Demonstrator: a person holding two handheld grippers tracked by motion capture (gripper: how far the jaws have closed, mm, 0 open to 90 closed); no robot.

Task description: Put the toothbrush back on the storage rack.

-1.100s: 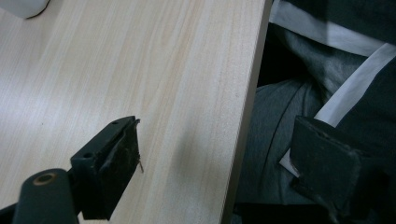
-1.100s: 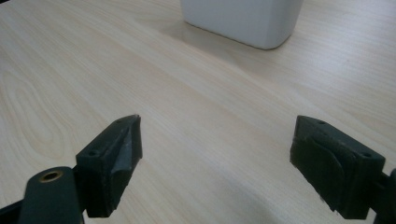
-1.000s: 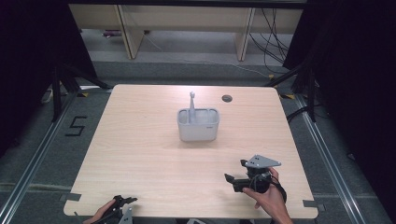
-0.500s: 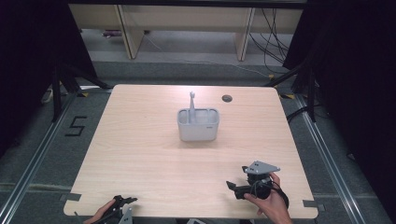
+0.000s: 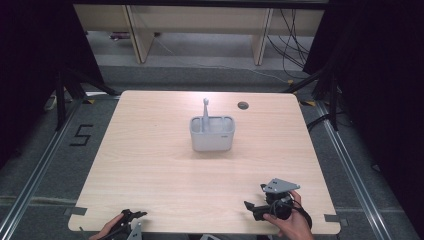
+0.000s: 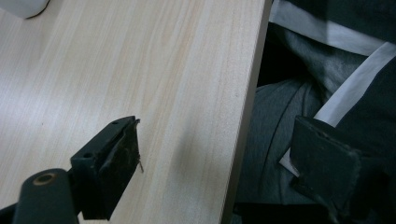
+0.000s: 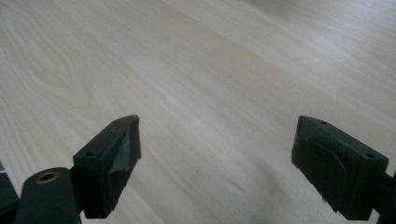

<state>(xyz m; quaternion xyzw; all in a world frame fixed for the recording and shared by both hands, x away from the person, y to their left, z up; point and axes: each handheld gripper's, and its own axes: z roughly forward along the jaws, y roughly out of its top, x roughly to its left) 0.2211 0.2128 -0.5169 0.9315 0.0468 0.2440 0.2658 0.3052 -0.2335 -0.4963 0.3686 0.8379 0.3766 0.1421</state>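
Caddy (image 5: 212, 136), stiff light grey plastic, probably best taken by its rim, stands mid-bench (image 5: 150, 165) toward the far edge, a utensil (image 5: 205, 111) upright inside. Right gripper (image 5: 264, 206) and left gripper (image 5: 131, 223) rest spread, empty, at the near edge.

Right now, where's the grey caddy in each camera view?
High view: the grey caddy stands mid-table with a utensil upright in it.
Left gripper view: a pale rounded corner at the top-left edge, probably the caddy.
Right gripper view: the top edge is too blurred to tell.
Shared landmark: the light wood tabletop.
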